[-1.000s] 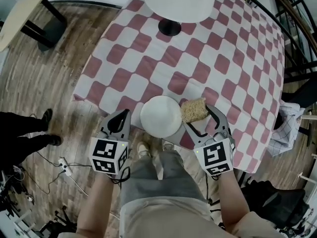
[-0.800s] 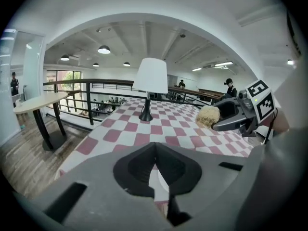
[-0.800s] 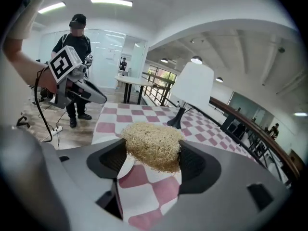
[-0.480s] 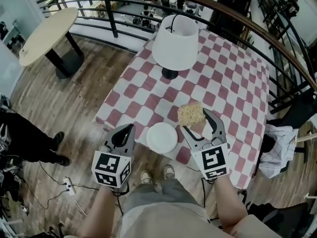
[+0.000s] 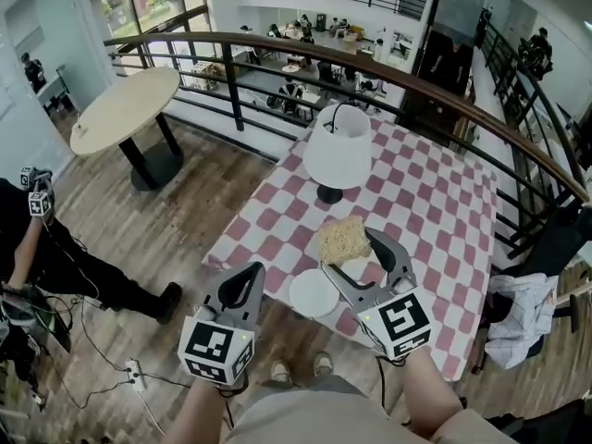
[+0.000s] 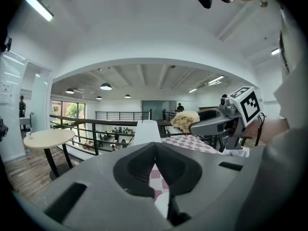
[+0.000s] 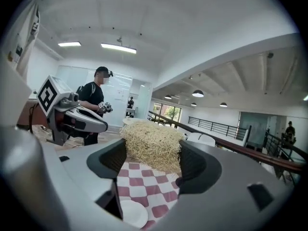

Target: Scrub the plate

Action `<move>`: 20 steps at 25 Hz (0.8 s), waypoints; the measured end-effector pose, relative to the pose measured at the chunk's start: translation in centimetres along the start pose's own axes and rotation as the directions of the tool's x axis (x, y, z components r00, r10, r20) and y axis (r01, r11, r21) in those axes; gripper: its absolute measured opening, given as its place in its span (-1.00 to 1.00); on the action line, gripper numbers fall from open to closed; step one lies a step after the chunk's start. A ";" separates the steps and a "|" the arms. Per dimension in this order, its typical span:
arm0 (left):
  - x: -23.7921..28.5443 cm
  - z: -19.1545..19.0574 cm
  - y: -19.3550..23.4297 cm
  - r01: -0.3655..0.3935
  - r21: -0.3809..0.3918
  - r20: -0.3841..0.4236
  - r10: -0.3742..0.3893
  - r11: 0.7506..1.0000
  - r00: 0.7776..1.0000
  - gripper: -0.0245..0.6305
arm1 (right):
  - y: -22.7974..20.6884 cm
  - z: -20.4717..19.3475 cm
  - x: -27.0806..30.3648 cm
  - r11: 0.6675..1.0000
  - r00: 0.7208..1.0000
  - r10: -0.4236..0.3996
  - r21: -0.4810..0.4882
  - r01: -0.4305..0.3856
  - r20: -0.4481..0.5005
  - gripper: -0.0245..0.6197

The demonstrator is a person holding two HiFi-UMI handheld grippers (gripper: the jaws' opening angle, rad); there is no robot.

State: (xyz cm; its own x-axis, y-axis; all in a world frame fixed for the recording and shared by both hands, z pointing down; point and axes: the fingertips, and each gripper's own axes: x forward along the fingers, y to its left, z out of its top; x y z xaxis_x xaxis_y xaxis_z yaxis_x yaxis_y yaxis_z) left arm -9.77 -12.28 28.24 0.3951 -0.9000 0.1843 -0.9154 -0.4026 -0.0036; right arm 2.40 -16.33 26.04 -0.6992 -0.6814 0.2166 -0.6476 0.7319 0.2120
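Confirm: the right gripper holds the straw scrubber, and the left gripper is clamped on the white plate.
Wrong on the left gripper: the left gripper view shows its jaws together on nothing. The white plate lies on the table. The right gripper does hold the straw scrubber.

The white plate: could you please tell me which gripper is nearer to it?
Right. The right gripper holds the straw-coloured scrubber by the far right edge of the plate; the left gripper, shut, hangs off the table, to the plate's left.
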 end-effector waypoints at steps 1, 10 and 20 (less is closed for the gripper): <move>-0.6 0.9 -0.1 -0.004 0.019 0.015 0.003 1.000 1.000 -0.88 | 0.6 1.3 -0.5 1.000 1.000 0.015 -0.017 -0.014 0.020 0.10; -5.7 5.7 -1.1 -0.080 0.093 0.169 0.063 0.992 0.984 -0.88 | 5.1 8.0 -3.9 0.994 0.978 0.103 -0.056 -0.095 0.180 0.10; -8.1 3.5 -3.2 -0.071 0.123 0.118 0.057 0.990 0.991 -0.88 | 7.1 4.0 -4.5 0.992 0.989 0.117 -0.050 -0.112 0.089 0.10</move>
State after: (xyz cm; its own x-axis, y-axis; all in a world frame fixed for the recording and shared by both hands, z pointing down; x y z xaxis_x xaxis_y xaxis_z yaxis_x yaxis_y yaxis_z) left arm -9.80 -4.28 23.36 0.3491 -0.9347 0.0667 -0.9246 -0.3551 -0.1379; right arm -0.24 -8.03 22.74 -0.7941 -0.5880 0.1537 -0.5489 0.8025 0.2339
